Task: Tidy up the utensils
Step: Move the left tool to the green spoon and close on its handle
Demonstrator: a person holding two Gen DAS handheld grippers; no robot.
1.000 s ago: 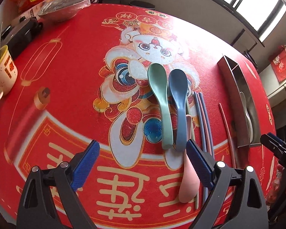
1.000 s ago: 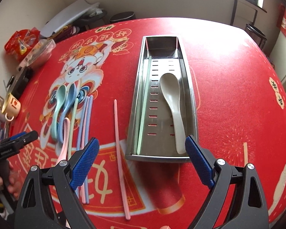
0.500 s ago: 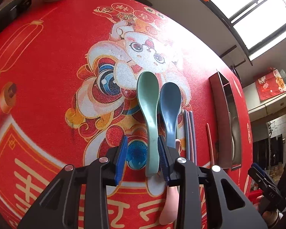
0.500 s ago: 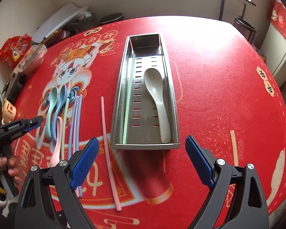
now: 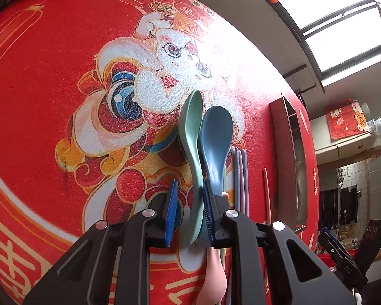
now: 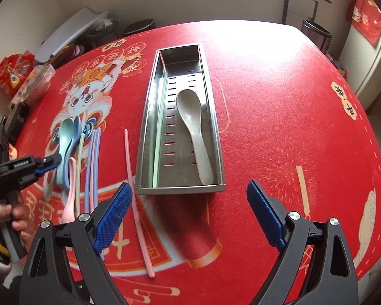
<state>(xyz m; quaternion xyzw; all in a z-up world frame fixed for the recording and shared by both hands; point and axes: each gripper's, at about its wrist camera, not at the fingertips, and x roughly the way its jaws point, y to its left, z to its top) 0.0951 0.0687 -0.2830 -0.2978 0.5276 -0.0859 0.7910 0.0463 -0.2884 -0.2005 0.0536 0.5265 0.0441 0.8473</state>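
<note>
the green spoon lies on the red printed mat on the table, tipped up on its edge, its handle running back between the blue pads of the left hand-held gripper. those jaws are closing on it: the right-hand pad looks to be against the handle, while a sliver of gap shows at the other pad, so the pinch does not look finished. touching it on the far side is the blue spoon, whose handle passes just outside the same pad, and a pink spoon lies under the gripper body. beside these are blue and pink chopsticks, with a lone pink chopstick nearer the steel tray.

the step in hand seems to be picking up the green spoon to carry it to that tray, which already holds a pale grey spoon and a light green chopstick along its left wall. the next move calls for a full squeeze on the green handle alone, then a lift that does not drag the blue spoon with it.

the right hand-held gripper hangs near the tray's close end, jaws spread wide with nothing between them.

a bright window lights the far edge of the table; snack bags and clutter sit along the wall side.
</note>
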